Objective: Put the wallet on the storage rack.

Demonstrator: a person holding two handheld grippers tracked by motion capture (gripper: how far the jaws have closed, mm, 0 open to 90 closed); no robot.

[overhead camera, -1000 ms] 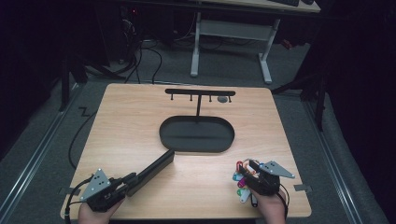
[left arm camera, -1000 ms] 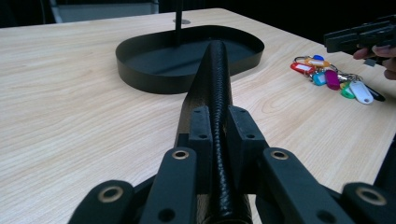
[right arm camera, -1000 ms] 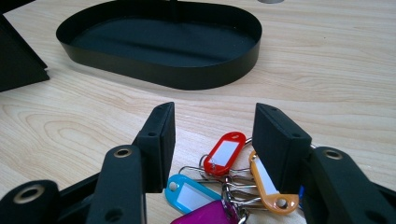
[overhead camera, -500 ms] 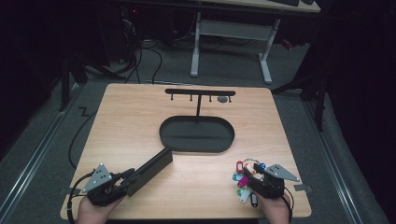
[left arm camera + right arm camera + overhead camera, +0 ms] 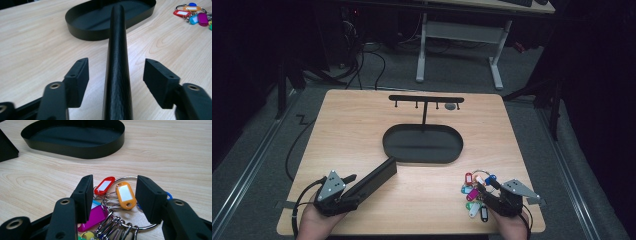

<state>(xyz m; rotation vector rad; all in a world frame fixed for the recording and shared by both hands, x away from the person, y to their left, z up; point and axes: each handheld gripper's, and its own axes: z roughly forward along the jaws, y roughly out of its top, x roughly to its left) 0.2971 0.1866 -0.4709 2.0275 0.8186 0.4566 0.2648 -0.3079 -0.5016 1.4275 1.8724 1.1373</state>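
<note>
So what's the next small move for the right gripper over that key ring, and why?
Probably close the right gripper on the key ring. Its jaws stand open on either side of the ring and coloured tags, pressing nothing, while the left gripper has just opened off the black bar.

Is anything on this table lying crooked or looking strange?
Yes. The long black box lies slanted on the table, one end against the oval tray rim. The left gripper has just opened around it, pads clear. The key tags lie in a loose heap.
</note>
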